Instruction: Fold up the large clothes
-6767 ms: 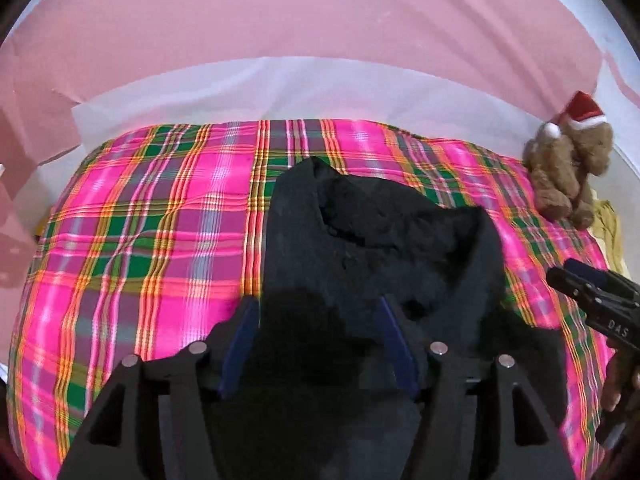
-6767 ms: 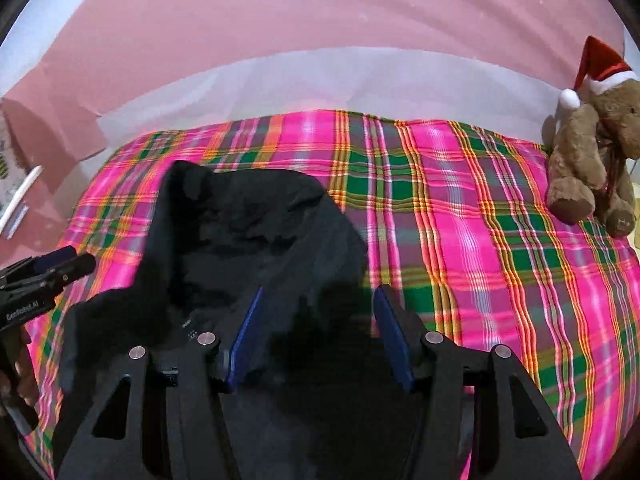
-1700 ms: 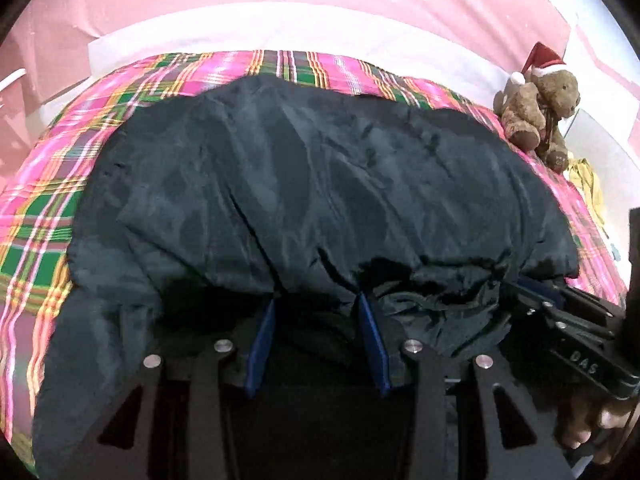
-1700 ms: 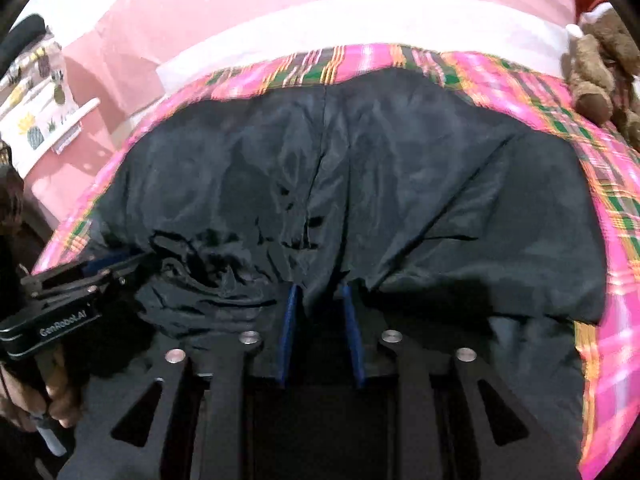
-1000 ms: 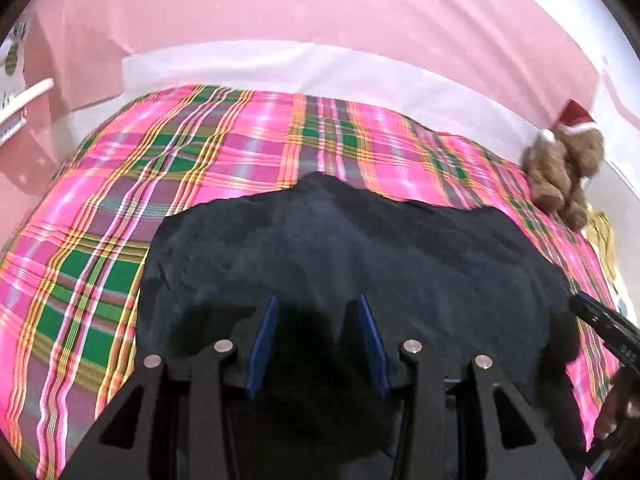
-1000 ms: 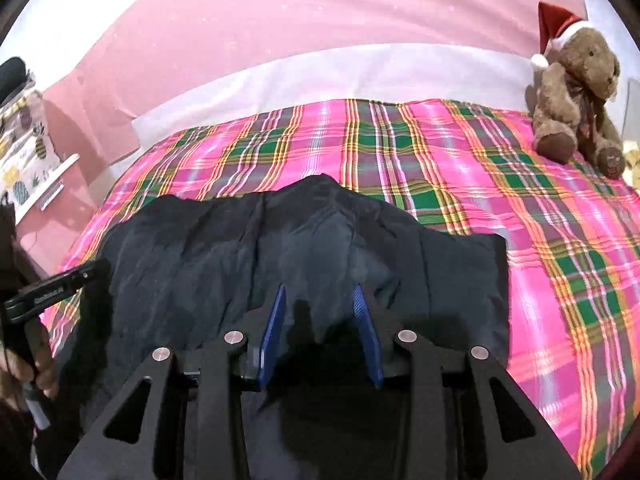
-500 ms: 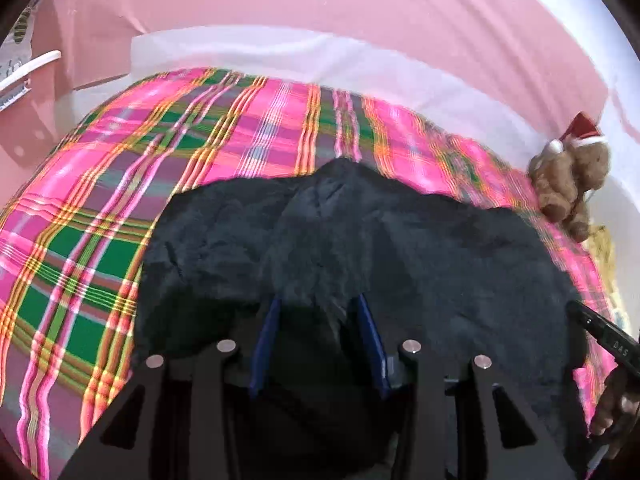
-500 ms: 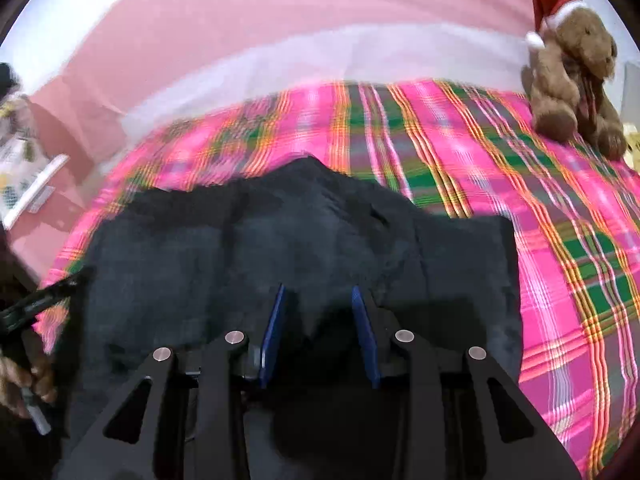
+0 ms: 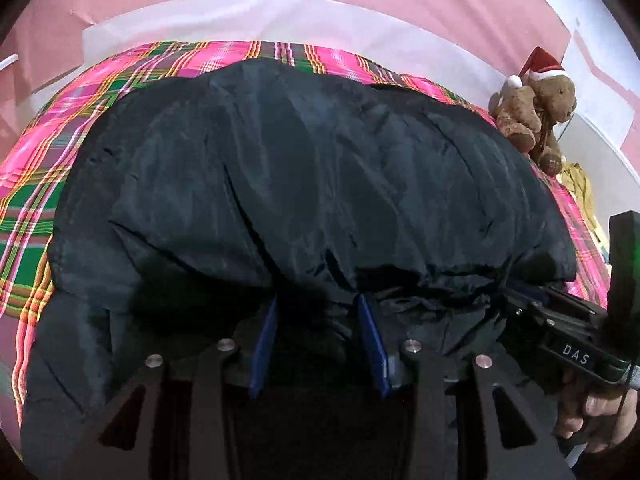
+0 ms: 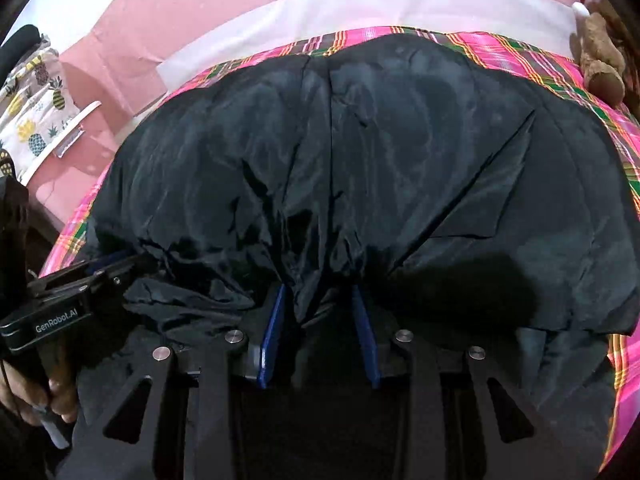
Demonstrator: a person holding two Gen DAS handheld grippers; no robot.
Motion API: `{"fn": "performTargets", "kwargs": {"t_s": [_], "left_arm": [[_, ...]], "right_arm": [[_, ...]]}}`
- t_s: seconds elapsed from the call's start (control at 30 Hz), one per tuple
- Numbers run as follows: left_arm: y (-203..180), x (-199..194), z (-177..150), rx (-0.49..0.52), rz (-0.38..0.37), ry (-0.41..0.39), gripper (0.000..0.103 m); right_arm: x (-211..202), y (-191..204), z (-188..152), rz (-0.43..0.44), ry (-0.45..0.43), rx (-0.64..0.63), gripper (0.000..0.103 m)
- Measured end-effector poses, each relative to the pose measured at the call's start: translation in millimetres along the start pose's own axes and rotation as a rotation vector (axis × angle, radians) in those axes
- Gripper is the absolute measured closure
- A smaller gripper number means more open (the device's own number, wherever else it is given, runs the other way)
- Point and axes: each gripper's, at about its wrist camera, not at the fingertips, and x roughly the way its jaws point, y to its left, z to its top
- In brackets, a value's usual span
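My left claw (image 9: 316, 300) pinches black jacket (image 9: 304, 184) hem, spread over plaid bed (image 9: 36, 200); right claw (image 9: 520, 300) alongside, teddy bear (image 9: 536, 108) beyond.

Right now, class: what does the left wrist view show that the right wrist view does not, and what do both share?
Only the left wrist view shows the teddy bear's face and Santa hat, and a yellow cloth beside it. Only the right wrist view shows a pineapple-print cloth at the left edge. Both share the black garment spread over the plaid blanket, with the left gripper and right gripper each pinching its gathered near edge.
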Motion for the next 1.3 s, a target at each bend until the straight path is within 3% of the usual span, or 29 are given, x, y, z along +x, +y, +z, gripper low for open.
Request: {"fn": "performTargets", "kwargs": {"t_s": [0.27, 0.5, 0.6, 0.7, 0.87, 1.0, 1.3], "left_arm": [[-12, -2, -3, 0.028, 0.048, -0.017, 0.059], [-21, -62, -16, 0.017, 0.024, -0.051, 0.060], [-21, -99, -32, 0.017, 0.008, -0.086, 0.060], [-20, -131, -49, 0.016, 0.005, -0.120, 0.060], [-15, -173, -87, 0.014, 0.018, -0.152, 0.059], [-12, -191, -116, 0.003, 0.026, -0.148, 0.058], [-4, -214, -164, -0.017, 0.066, -0.128, 0.054]], "right_arm": [[-13, 10, 0, -0.030, -0.004, -0.005, 0.069], [-107, 18, -26, -0.047, -0.101, 0.004, 0.067], [-141, 21, -43, -0.049, -0.131, 0.004, 0.067], [-171, 23, -67, -0.058, -0.155, 0.010, 0.058], [-203, 14, -105, -0.057, -0.170, 0.057, 0.057], [-220, 6, -127, -0.076, -0.172, 0.085, 0.051], [-231, -17, -167, -0.118, -0.146, 0.153, 0.048]]}}
